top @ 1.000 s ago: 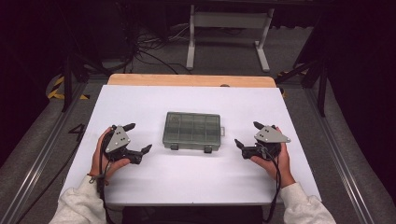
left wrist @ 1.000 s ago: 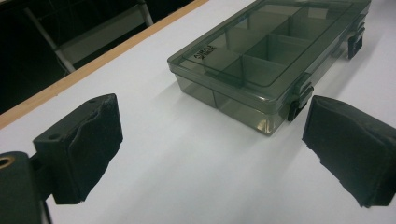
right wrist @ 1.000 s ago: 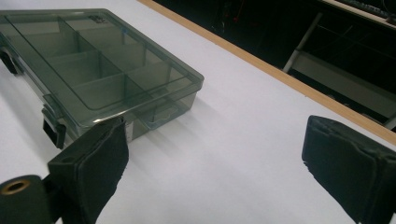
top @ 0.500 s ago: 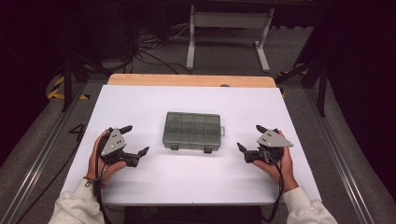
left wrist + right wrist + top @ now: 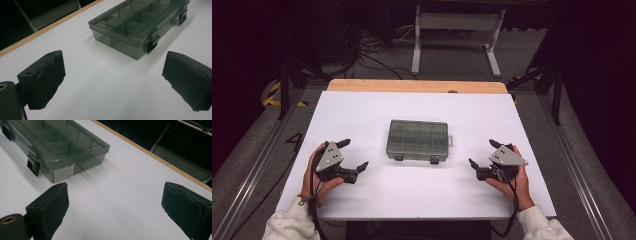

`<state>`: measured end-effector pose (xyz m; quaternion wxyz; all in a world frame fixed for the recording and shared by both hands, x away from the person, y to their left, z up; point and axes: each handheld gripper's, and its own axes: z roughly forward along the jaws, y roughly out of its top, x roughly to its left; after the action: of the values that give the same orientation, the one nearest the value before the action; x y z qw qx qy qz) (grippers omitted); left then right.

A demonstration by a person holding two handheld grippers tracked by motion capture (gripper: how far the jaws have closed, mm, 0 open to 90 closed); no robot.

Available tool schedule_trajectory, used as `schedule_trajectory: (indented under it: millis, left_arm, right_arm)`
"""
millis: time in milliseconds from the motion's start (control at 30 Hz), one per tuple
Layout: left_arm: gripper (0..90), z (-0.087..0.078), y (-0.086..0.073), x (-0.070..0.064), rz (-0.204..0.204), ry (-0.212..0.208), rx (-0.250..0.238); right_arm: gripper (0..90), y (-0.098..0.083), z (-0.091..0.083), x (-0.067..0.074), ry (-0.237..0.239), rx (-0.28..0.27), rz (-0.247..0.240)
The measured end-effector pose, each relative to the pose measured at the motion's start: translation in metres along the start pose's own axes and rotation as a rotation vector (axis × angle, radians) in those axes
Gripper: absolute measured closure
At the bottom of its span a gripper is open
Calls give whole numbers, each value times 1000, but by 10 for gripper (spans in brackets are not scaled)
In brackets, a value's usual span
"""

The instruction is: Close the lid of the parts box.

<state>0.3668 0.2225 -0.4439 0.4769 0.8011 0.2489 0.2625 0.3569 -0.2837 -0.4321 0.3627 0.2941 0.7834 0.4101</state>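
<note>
A smoky clear plastic compartment box (image 5: 418, 140) lies shut in the middle of the white table, two black latches on its near side. In the left gripper view the box (image 5: 140, 23) lies ahead to the upper right; in the right gripper view the box (image 5: 52, 146) is at upper left, a white label on its end. My left gripper (image 5: 353, 155) rests on the table left of the box, jaws wide open and empty. To the right of the box, my right gripper (image 5: 482, 154) is open too, with nothing between its jaws.
The white table (image 5: 362, 115) has a wooden strip (image 5: 417, 86) along its far edge. Beyond it stand a grey metal stand (image 5: 457, 30) and cables on a dark floor. Metal rails (image 5: 579, 175) run along both sides of the table.
Both hands have shifted slightly toward the near edge of the table. The box has not moved and both grippers stay open.
</note>
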Motion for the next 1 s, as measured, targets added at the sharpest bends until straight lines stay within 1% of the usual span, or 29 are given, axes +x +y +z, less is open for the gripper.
schedule_trajectory:
  millis: [33, 100, 167, 233, 267, 400, 433, 467, 533, 633, 733, 933, 1000]
  left_arm:
    - [51, 0, -1, 0, 2, 1, 0]
    - [52, -1, -3, -1, -12, -8, 0]
    - [51, -2, -4, -2, -2, -5, 10]
    - [51, -3, -5, -3, -8, -7, 8]
    - [51, -4, -4, -3, -3, -4, 10]
    - [51, -5, -5, -3, -7, 3, 5]
    - [51, -5, -4, -2, -2, 4, 3]
    - [51, -6, -4, -2, -7, 2, 1]
    - [51, -5, -4, -2, -10, 2, 2]
    - [51, -4, -4, -2, -3, 1, 9]
    - [51, -4, -4, -2, -8, 3, 5]
    - [51, -4, -4, -2, 1, -3, -1]
    - [51, -6, -4, -3, 2, 2, 0]
  right_arm:
    - [81, -1, -1, 0, 1, -2, 2]
    - [81, -3, -3, 0, 4, -1, 8]
    - [81, -5, -5, -1, 5, -3, 15]
    - [81, -6, -6, -1, 5, -2, 20]
    - [81, -7, -6, -1, 7, -3, 24]
    - [81, -8, -6, -1, 12, -2, 31]
    - [80, -8, -6, -2, 13, -6, 38]
    - [80, -8, -6, -2, 16, -7, 43]
    - [80, -8, -6, -2, 19, -7, 43]
    - [80, -8, -5, -1, 19, -5, 42]
    - [80, -8, -5, -1, 20, -4, 39]
    - [80, -8, -4, 1, 22, -1, 30]
    - [80, -7, -4, 2, 24, -1, 32]
